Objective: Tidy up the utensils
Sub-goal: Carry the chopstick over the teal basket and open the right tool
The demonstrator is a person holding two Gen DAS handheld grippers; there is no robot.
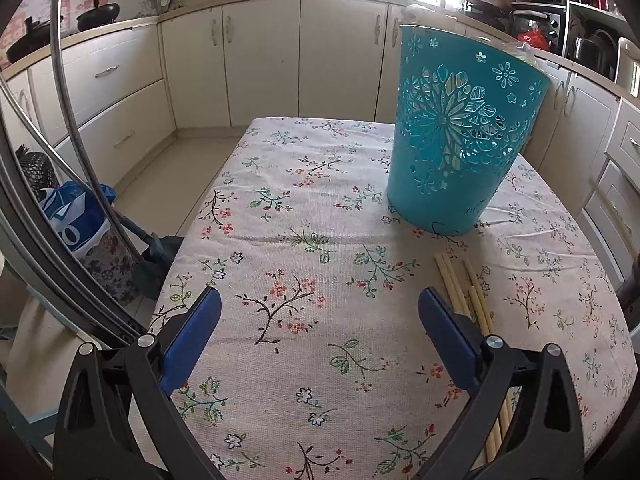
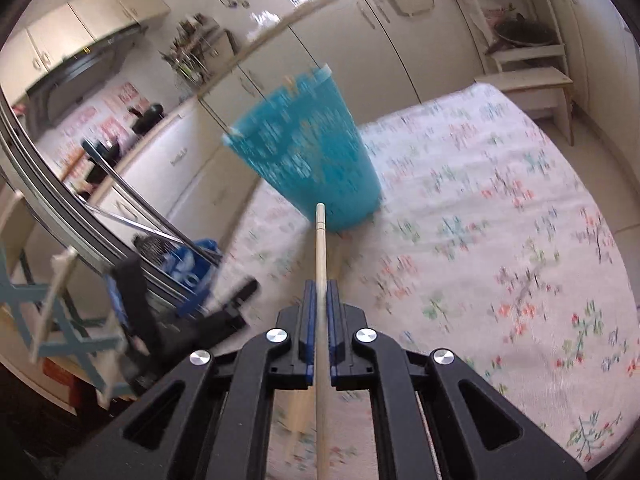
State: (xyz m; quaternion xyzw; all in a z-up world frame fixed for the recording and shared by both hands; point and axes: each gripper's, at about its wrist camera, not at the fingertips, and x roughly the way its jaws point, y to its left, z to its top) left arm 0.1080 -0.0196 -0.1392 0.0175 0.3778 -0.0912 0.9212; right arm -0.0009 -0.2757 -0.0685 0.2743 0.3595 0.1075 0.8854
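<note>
Right wrist view: the right gripper [image 2: 319,288] has its fingers clenched on a single chopstick [image 2: 320,240], pointing to 12 o'clock at the teal basket [image 2: 308,152]. Left wrist view: the left gripper [image 1: 320,308] hangs released over the floral surface [image 1: 304,240], with loose chopsticks [image 1: 464,280] at 4 o'clock of the basket.

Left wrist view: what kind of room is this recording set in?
Most likely a home kitchen: cream cabinets with a countertop, black pots on a stove and a microwave oven line the walls around the floral-clothed table.
</note>
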